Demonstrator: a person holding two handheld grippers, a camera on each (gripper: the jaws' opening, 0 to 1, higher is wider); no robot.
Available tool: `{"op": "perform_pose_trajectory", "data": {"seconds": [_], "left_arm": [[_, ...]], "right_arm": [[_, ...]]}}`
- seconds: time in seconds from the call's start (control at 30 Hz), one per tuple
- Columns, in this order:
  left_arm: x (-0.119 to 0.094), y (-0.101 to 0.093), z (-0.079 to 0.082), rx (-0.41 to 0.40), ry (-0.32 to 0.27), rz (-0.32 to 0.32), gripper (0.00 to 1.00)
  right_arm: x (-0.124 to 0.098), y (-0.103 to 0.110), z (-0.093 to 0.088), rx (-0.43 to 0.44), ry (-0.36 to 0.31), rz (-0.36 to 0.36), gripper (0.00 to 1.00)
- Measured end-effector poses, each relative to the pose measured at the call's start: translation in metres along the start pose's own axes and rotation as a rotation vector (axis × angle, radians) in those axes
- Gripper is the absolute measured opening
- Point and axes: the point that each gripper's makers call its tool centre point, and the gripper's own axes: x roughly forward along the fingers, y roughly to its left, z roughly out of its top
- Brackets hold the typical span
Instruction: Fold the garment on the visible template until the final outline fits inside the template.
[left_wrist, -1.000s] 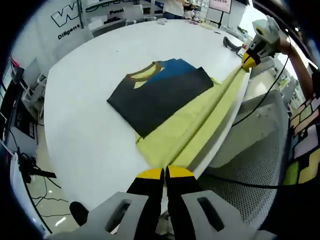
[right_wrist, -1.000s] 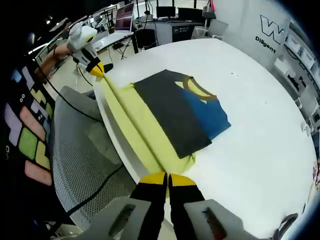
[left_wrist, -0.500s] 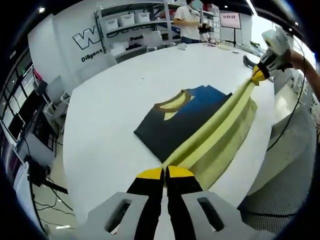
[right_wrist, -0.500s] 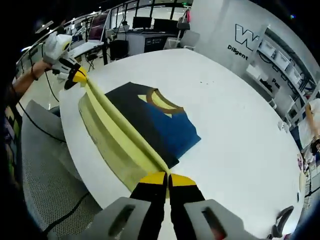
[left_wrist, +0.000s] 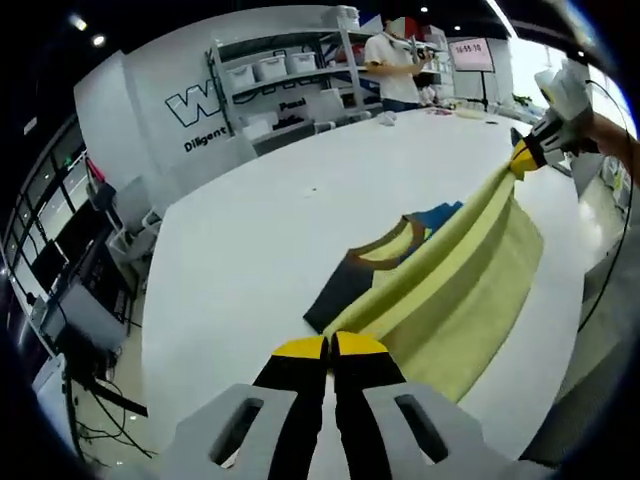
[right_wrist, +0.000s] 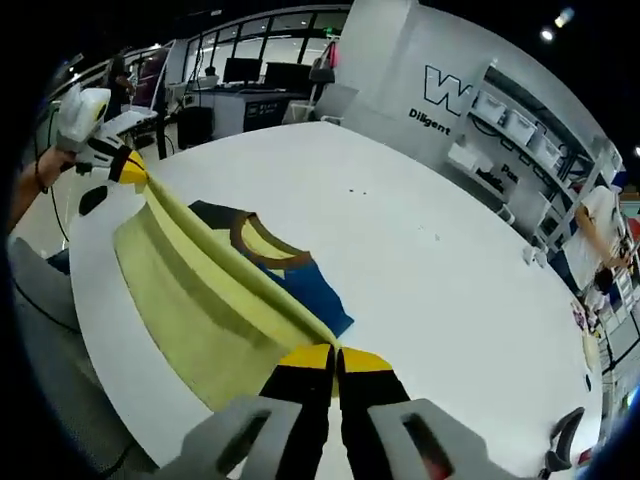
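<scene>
I see the garment (left_wrist: 440, 290) on the table (left_wrist: 260, 250) near one edge, its raised hem stretched between my left gripper (left_wrist: 330, 347) and right gripper (right_wrist: 336, 356), over the template (right_wrist: 212, 214).

Your right gripper (right_wrist: 334, 352) at six o'clock is clamped on the yellow garment (right_wrist: 200, 290). At ten o'clock your left gripper (right_wrist: 128, 167) pinches its other end, the fabric stretched between them over the dark template (right_wrist: 215, 215) on the white table (right_wrist: 420, 270).

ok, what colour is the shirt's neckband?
Brown, around a yellow inside; the neckband of the shirt shows best in the right gripper view.
</scene>
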Motion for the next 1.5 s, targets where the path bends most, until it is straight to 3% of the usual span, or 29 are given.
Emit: {"op": "perform_pose_trajectory", "data": {"seconds": [0.3, 0.4, 0.7, 0.77, 1.17, 1.27, 1.33, 1.4, 1.43, 1.5], "left_arm": [[0.045, 0.014, 0.001, -0.017, 0.011, 0.022, 0.0], [0.055, 0.017, -0.002, -0.015, 0.027, 0.029, 0.0], [0.09, 0.022, -0.019, 0.001, 0.078, 0.035, 0.0], [0.096, 0.021, -0.024, 0.04, 0.094, 0.036, 0.0], [0.112, 0.023, -0.031, 0.017, 0.117, 0.005, 0.0], [0.113, 0.024, -0.032, 0.041, 0.116, -0.011, 0.0], [0.113, 0.024, -0.034, -0.05, 0.105, -0.028, 0.0], [0.113, 0.025, -0.034, -0.006, 0.113, -0.032, 0.0], [0.113, 0.025, -0.034, 0.039, 0.132, -0.033, 0.0], [0.11, 0.023, -0.037, 0.051, 0.178, -0.043, 0.0]], "right_arm": [[0.045, -0.014, 0.001, 0.008, 0.009, -0.036, 0.0], [0.061, -0.017, 0.007, -0.031, -0.021, -0.059, 0.0], [0.102, -0.018, -0.005, -0.034, 0.017, -0.059, 0.0], [0.112, -0.017, -0.012, -0.048, 0.038, -0.057, 0.0], [0.131, -0.016, -0.021, -0.097, 0.08, -0.038, 0.0], [0.132, -0.014, -0.022, -0.154, 0.088, -0.02, 0.0], [0.131, -0.013, -0.022, -0.202, 0.108, -0.014, 0.0], [0.13, -0.012, -0.023, -0.242, 0.131, 0.007, 0.0], [0.129, -0.01, -0.024, -0.268, 0.151, 0.022, 0.0], [0.127, -0.008, -0.026, -0.293, 0.171, 0.045, 0.0]]}}
